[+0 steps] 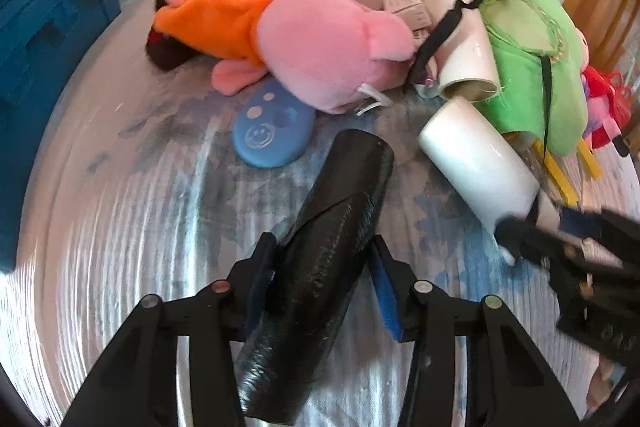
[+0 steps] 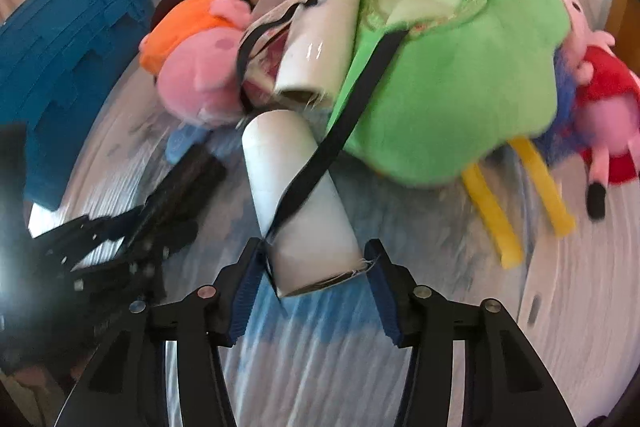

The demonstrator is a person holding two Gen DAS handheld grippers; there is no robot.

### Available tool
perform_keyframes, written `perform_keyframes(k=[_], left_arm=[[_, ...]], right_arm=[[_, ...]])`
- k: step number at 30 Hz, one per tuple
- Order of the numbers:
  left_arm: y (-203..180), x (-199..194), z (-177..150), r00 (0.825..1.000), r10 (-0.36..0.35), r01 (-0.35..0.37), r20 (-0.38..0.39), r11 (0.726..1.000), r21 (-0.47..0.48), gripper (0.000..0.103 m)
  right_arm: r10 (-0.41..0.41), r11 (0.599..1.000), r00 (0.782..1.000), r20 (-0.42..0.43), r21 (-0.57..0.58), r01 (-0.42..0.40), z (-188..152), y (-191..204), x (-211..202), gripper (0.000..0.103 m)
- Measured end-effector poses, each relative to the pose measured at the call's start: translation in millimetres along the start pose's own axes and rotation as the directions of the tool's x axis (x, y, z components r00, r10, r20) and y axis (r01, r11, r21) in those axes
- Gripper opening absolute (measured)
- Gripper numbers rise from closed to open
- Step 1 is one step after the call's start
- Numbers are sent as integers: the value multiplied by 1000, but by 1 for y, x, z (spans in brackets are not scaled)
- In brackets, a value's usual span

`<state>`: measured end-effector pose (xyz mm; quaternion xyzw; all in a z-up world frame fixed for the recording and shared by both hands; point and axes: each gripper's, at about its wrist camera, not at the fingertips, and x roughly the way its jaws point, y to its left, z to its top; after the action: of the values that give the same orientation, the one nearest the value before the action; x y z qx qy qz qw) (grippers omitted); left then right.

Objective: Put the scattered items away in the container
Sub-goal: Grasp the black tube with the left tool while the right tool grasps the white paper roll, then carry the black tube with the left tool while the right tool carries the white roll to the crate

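The left gripper point(image 1: 322, 267) has a black roll point(image 1: 320, 267) between its two fingers. The blue pads look like they touch both sides of the roll, so it seems to be grasping it, though the picture is a bit blurry there. The roll lies slanted on the worktop point(image 1: 120, 227), which has a pale cover with blue marks.

The right gripper point(image 2: 316, 279) is around the near end of a white roll point(image 2: 296, 187). Its pads sit right at the roll's sides, but I cannot tell if they squeeze it. A black strap point(image 2: 340, 131) lies across the white roll and runs up to a big green plush toy point(image 2: 460, 75).

Behind the rolls is a heap of things. A pink plush pig in orange point(image 1: 288, 27) lies on its side, with a blue oval thing with a smiley face point(image 1: 272, 131) just under it. A second white roll point(image 1: 464, 39) leans against the green toy. A small pig toy in a red dress point(image 2: 608, 115) lies on the right of the heap.

The blue crate point(image 1: 52, 7) stands at the far left, apart from the heap.
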<state>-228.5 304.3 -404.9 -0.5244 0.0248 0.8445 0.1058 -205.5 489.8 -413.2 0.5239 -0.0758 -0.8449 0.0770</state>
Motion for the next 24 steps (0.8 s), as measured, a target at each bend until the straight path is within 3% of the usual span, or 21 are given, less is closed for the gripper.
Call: perform_keyframes(k=[7,19,21,24], left_arm=[[-1,-22,-16,1000,4,-4,-11,1000,4,42],[-30,-34,-33,1000,8,-9,16,997,82,42],[-36,-37,-37,1000,-1,-1,19,996,84,36],[-46,-38,-42,1000,-5,3,21,997,81,36]], right_arm=[[31,999,998,-54,25,-30,-28,7,-12,52],[-10,999,1000,11,-37,10,-8,20,0,52],[-10,999,1000,5,-31,11,-7,19,1,51],[-28,998,1000,-7,-50,27,-5,24,2,51]])
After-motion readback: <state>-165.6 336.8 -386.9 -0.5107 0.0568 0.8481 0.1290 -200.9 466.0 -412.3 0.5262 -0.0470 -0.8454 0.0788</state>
